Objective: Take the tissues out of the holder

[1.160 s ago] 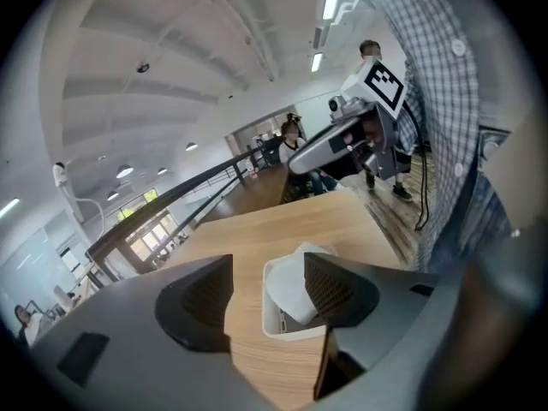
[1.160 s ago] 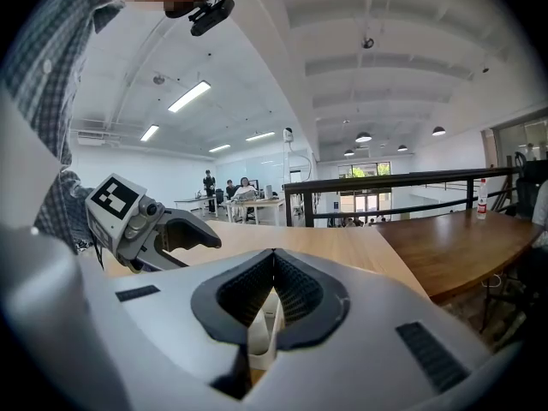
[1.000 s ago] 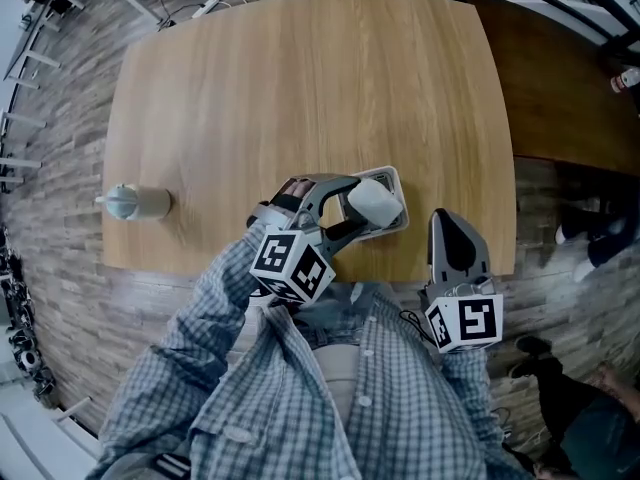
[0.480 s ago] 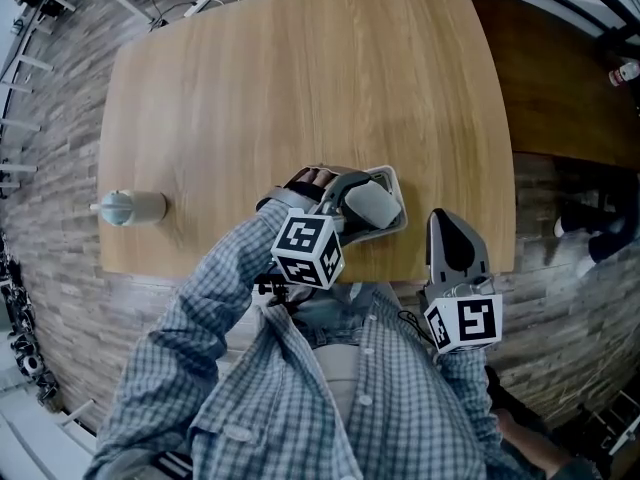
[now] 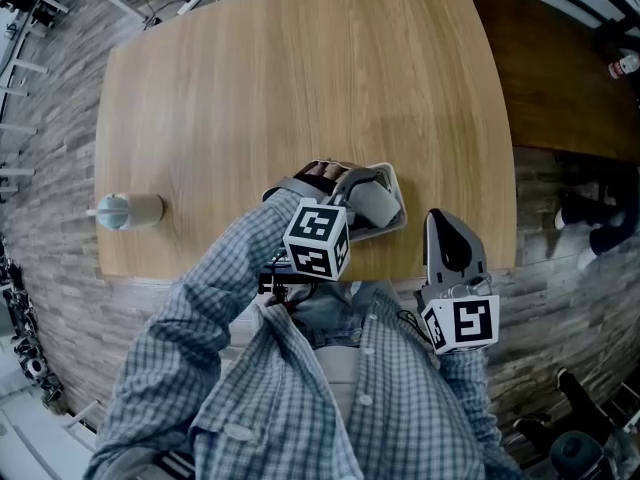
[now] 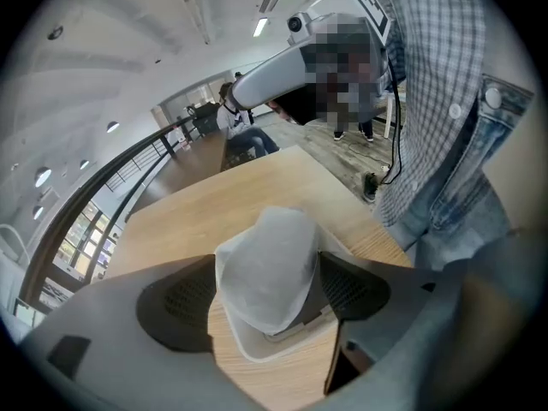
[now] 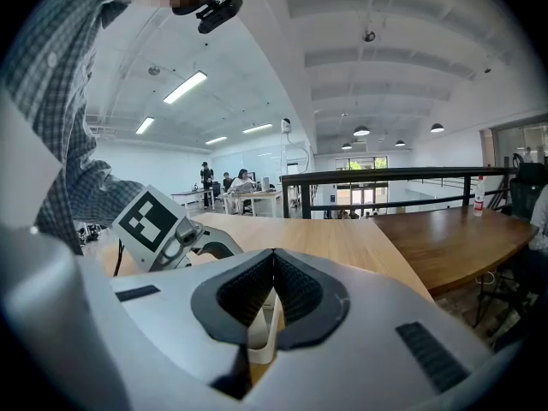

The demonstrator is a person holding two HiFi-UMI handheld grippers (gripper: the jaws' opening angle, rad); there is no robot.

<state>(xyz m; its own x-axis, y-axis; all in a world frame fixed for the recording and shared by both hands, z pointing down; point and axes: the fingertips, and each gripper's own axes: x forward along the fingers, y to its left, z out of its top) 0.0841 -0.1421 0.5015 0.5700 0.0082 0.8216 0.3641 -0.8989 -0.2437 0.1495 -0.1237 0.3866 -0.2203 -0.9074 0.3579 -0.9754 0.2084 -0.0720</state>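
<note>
A white tissue pack (image 5: 380, 204) stands in a pale holder (image 5: 396, 181) near the table's front edge. In the left gripper view the pack (image 6: 270, 264) rises out of the holder's rim (image 6: 248, 349). My left gripper (image 5: 362, 200) straddles it with its jaws spread wide, one pad on each side, and I see no squeeze on the wrapper. My right gripper (image 5: 447, 220) is shut and empty, hovering right of the holder at the table edge. In the right gripper view the holder (image 7: 261, 336) shows as a white strip just past the closed pads.
A beige cylinder with a pale blue cap (image 5: 130, 209) lies at the left of the wooden table (image 5: 300, 78). A darker table (image 5: 560, 68) adjoins on the right. My checked sleeves and body fill the space below the front edge.
The left gripper has swung right and forward over the holder, and its jaws have spread wider around the tissue pack. The right gripper has stayed where it was.
</note>
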